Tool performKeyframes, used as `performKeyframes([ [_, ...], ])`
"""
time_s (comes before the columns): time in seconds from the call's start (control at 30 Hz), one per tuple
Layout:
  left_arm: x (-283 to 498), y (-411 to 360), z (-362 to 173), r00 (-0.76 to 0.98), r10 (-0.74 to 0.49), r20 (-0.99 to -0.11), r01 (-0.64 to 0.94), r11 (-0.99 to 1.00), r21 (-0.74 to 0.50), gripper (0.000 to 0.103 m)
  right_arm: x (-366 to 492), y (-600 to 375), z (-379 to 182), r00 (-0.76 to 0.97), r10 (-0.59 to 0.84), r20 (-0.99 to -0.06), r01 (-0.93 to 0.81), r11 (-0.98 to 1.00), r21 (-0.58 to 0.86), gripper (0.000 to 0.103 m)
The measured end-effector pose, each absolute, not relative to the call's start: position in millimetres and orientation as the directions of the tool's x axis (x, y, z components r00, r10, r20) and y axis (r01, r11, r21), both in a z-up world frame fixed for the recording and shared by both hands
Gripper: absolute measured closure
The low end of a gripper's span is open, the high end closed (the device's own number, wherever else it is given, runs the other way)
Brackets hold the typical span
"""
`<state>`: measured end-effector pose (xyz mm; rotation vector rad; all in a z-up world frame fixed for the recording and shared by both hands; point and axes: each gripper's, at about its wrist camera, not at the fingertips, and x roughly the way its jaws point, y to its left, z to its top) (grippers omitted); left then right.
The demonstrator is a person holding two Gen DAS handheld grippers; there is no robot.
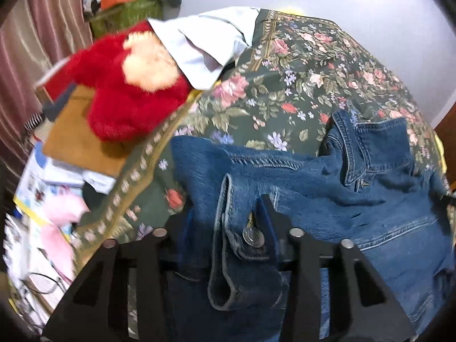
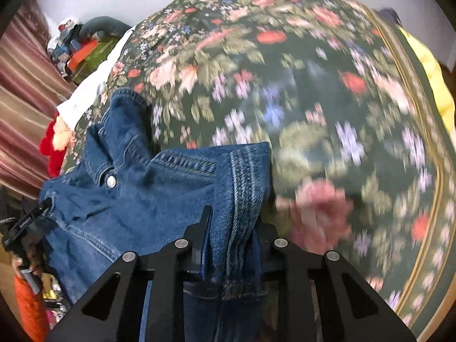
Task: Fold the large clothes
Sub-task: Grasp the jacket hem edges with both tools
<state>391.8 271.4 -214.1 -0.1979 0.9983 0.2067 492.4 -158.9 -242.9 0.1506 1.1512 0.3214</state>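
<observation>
The denim jacket (image 1: 327,188) is judged heavy for a garment, thick and moderately stiff: it should hold a crease along its stitched seams, resist slipping, and sag under its own weight between two holding points. It is not fragile; the metal buttons are the only hard parts and should be kept clear of the pads. Best holding points are the reinforced edges, namely cuffs, hem band and seam lines, where several layers give the fingers bulk to bite on. In the left wrist view, the left gripper (image 1: 228,222) is closed down on a buttoned cuff (image 1: 242,245), which passes between the fingers and hangs toward 6 o'clock; the jacket body spreads from 12 to 3 o'clock of the fingertips, with the collar (image 1: 353,154) at about 2 o'clock. In the right wrist view, the right gripper (image 2: 233,222) is closed on a folded, heavily stitched edge (image 2: 242,193) of the jacket, probably the other sleeve end, though motion blur prevents confirmation. From these fingertips the jacket extends toward 9 and 10 o'clock. The jacket lies partly on the floral bedspread (image 2: 327,85), whose bare area fills 12 to 3 o'clock of the right gripper. A red plush toy (image 1: 128,94) sits at 10 o'clock in the left view, well apart from the jacket.
</observation>
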Motion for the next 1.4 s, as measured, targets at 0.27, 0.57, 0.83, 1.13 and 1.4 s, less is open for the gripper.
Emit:
performKeyframes([
  [0.27, 397.5, 292.0, -236.0, 0.475, 0.136, -0.869, -0.336, 0.941, -0.036, 0.047, 531.9, -128.8, -227.1, 0.46, 0.157, -0.874, -0.221, 0.974, 0.058, 0.083],
  [0.57, 388.6, 303.2, -237.0, 0.452, 0.112, -0.885, -0.4, 0.912, -0.089, 0.033, 514.4, -148.2, -220.2, 0.498, -0.025, -0.867, -0.152, 0.982, -0.115, 0.022],
  [0.83, 348.7, 274.2, -191.3, 0.502, 0.185, -0.845, -0.356, 0.935, -0.007, 0.034, 457.8, -173.9, -180.6, 0.476, 0.099, -0.874, -0.19, 0.982, 0.008, 0.022],
  [1.13, 276.9, 226.7, -118.5, 0.635, 0.232, -0.737, -0.269, 0.961, 0.07, 0.027, 351.9, -171.5, -112.1, 0.511, 0.232, -0.828, -0.31, 0.948, 0.074, 0.008],
  [1.4, 215.0, 209.0, -114.6, 0.664, 0.166, -0.729, -0.222, 0.975, 0.019, 0.007, 271.0, -179.1, -104.3, 0.498, 0.308, -0.811, -0.334, 0.931, 0.148, 0.004],
])
